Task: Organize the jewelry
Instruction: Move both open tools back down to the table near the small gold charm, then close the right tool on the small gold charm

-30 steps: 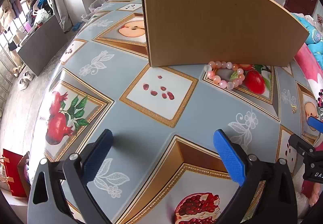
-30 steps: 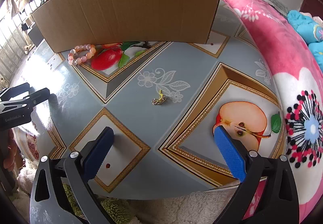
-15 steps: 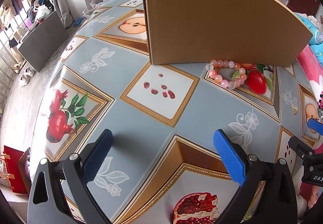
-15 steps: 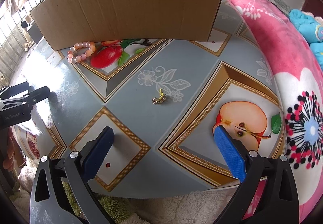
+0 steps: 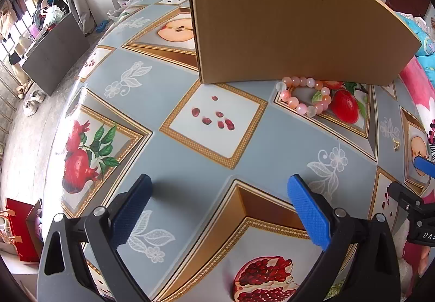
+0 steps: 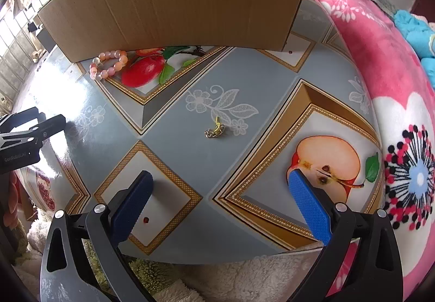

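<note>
meanwhile both tongs [image 5: 218, 190] [image 6: 218, 187] apart, empty; gold chain [image 6: 215, 131] bunched, tail pointing toward box [image 6: 174, 0].

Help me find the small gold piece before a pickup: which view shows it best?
The right wrist view: the small gold piece lies mid-frame, ahead of the open right gripper. In the left wrist view it is only a speck near the right edge.
</note>
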